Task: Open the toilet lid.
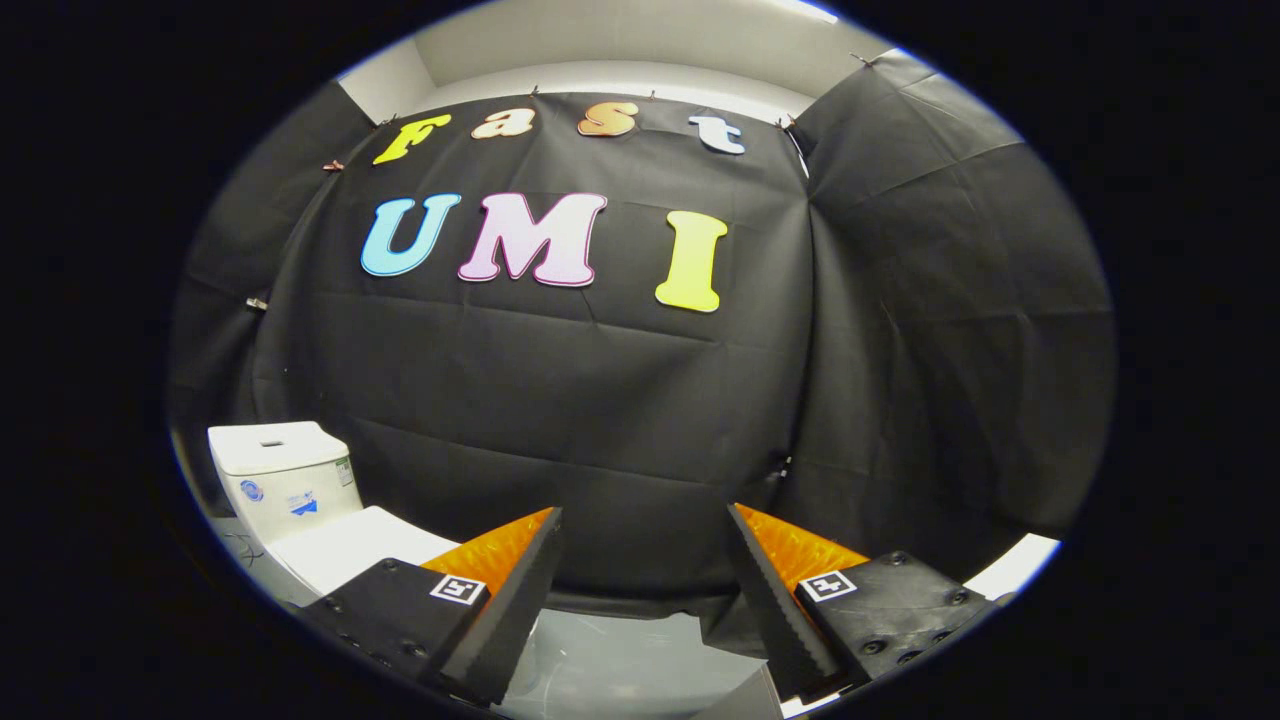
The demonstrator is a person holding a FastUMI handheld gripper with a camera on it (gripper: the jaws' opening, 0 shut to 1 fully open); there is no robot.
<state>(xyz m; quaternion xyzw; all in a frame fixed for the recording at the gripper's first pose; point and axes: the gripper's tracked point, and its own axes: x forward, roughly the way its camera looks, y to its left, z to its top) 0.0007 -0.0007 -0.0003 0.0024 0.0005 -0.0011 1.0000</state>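
Claw [645, 560] spread wide, holding nothing, aimed at the booth wall [600, 400]. Toilet lid [350, 545] lies flat and closed, beyond the left finger, well off the claw's line. Long axis probably runs from the cistern [280, 475] toward the claw. Nothing done yet; approach, hook and lift remain.

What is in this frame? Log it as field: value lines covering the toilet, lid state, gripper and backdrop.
toilet: white, tank upright against the black cloth, off to the left of the fingers
lid: lid down, closed, lying beyond the left finger, untouched
gripper: gripper open, fingers spread wide, nothing between them, aimed at the cloth rather than the toilet
backdrop: black cloth wall straight ahead
task status: not yet begun
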